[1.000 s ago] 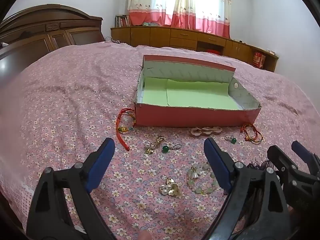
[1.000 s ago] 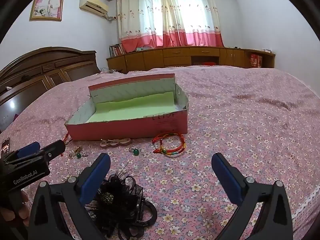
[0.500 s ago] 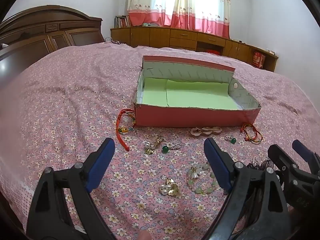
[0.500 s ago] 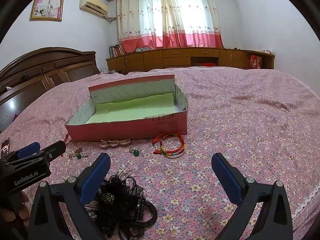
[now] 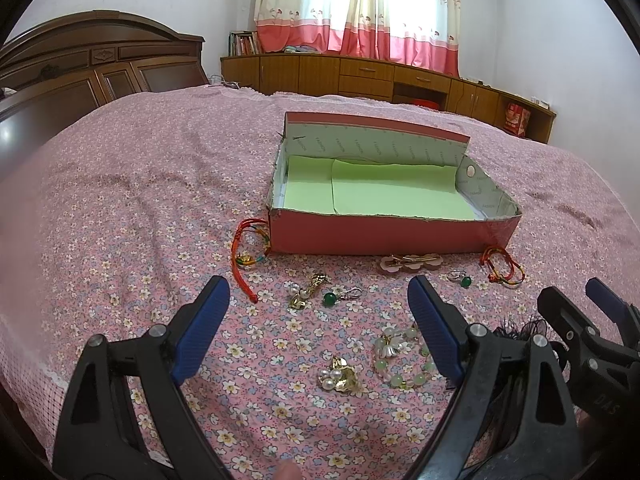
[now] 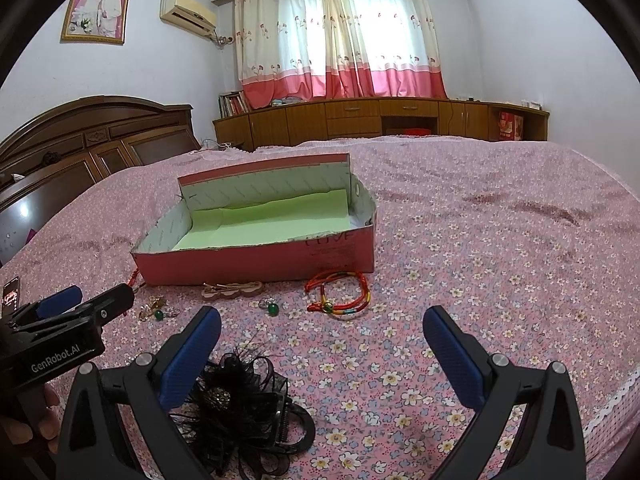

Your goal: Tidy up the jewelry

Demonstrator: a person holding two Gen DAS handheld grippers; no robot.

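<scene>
Both tools, left tool [image 5: 318, 308] and right tool [image 6: 322, 338], hover with blue ribbed pads wide apart over the floral bedspread [image 6: 500, 248]. Jewelry lies loose before the rectangular pink cardboard box [image 5: 384, 232]: beaded bracelet [image 5: 400, 358], braided red cord bracelet [image 6: 340, 294], feathery black hair clip [image 6: 240, 404].

Black feathered hair clip [image 6: 240, 404]: left part sits behind the right gripper's left finger [image 6: 188, 360], bottom fringe runs off the frame. In the left wrist view only a wisp of it shows right of the left gripper's right finger [image 5: 438, 330]. Green bead bracelet [image 5: 400, 360]: right side hidden behind that same finger. Red cord bracelet [image 5: 250, 248] left of the fingers: far end tucked against the pink box [image 5: 384, 236] corner. Small green-stone pieces ahead of the fingers too small to identify. Phone [image 6: 10, 294] at far left cut by the lens edge. Hand [image 6: 44, 428] on the left gripper handle mostly out of frame.
</scene>
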